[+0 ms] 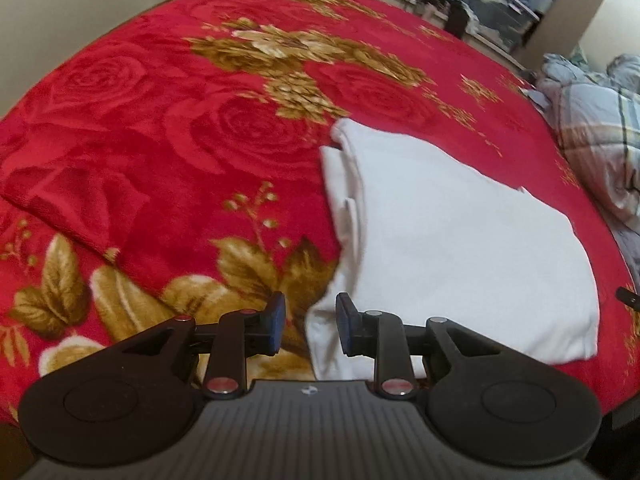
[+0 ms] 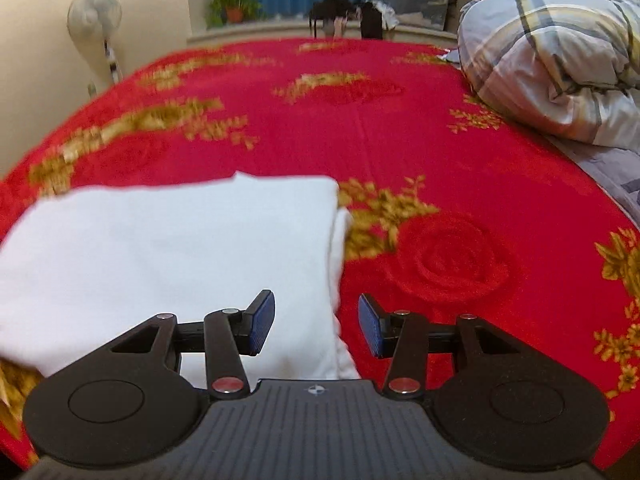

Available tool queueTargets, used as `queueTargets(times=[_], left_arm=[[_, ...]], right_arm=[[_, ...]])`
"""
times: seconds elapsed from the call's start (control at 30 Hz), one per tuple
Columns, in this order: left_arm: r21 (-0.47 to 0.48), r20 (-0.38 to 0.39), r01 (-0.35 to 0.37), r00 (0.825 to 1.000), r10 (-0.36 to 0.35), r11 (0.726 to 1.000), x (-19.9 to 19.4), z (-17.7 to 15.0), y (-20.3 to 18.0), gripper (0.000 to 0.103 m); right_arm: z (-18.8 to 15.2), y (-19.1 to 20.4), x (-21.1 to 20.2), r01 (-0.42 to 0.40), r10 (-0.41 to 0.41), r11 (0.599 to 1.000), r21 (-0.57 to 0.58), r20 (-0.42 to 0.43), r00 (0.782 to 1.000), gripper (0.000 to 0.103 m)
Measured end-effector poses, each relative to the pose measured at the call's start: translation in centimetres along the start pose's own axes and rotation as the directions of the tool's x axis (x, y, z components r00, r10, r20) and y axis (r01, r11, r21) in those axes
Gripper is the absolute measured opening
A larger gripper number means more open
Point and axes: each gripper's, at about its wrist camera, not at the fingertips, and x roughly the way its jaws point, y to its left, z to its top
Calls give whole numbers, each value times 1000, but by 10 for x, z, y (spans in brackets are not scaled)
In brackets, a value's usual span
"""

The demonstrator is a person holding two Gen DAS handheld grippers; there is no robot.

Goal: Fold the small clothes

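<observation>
Here the soft white cloth garment (image 1: 460, 240), already doubled over into a thick rectangular pad, lay flat on the plush red blanket with gold roses (image 1: 160, 140) that served as the work surface, its layered edge showing along one side where the folds stacked up. The left gripper (image 1: 310, 326) hung low at the garment's near left corner with its blue-padded fingers spread apart and nothing between them, one pad over the blanket and the other over the white cloth, a stance that seemed meant for straddling that edge. The right gripper (image 2: 316, 328) was likewise spread and empty, poised over the garment's near right corner, its left pad above the cloth and its right pad above bare blanket. Judging by this mirrored placement, each claw stood ready to pinch a near corner for a further fold away from the person. A bundled grey plaid quilt (image 2: 560, 48) sat well apart at the bed's right side, out of the way.
</observation>
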Motion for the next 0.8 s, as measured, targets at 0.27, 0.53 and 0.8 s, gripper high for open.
queueTargets(times=[0.27,0.53,0.8], left_arm=[[-63,152,-80,984,89,995,-29,24,14,30],[-192,267,-38,959,89,981,-68,41,53,30],[-227,297,11,953,59,974,-85,45,74,30]], right_arm=[[-16,61,-10,-127,134,988,-82,77,988,32],[-53,178,-26,-331,362,906,-264,76,929,24],[-89,310,-14,-414,458,789,-455,-14,889,25]])
